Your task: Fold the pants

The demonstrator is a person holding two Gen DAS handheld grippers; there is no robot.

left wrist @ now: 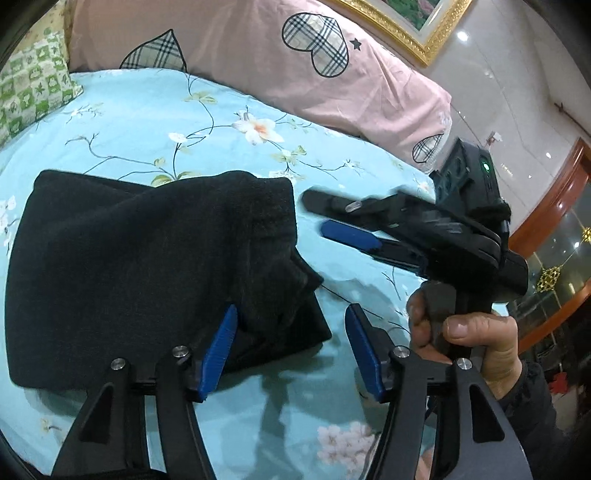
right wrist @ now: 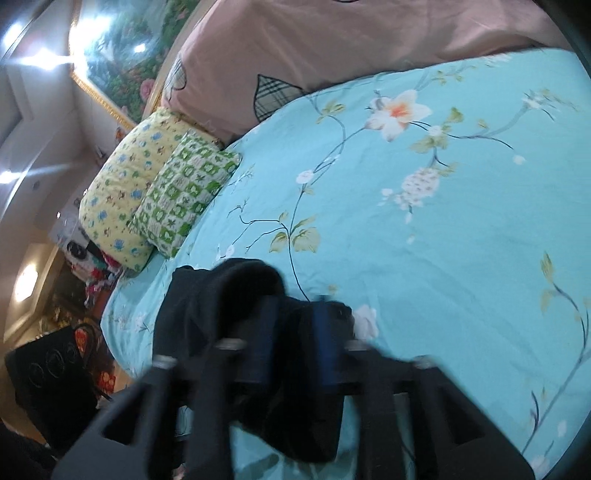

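The black pants (left wrist: 147,266) lie folded into a compact bundle on the blue floral bedspread (left wrist: 177,110). My left gripper (left wrist: 291,332) is open and empty, its left blue finger (left wrist: 221,347) beside the bundle's near right edge. My right gripper (left wrist: 314,214) shows in the left wrist view to the right of the bundle, jaws slightly apart, nothing between them. In the blurred right wrist view the pants (right wrist: 221,302) sit just in front of and under the right gripper (right wrist: 293,332); its blue fingers (right wrist: 325,332) are apart.
A pink pillow (left wrist: 295,66) with plaid hearts lies along the back of the bed. A green checked cushion (right wrist: 184,195) and a yellow one (right wrist: 122,192) sit at the bed's left end. A gold-framed picture (left wrist: 413,29) hangs behind. The bed edge drops off at the left in the right wrist view.
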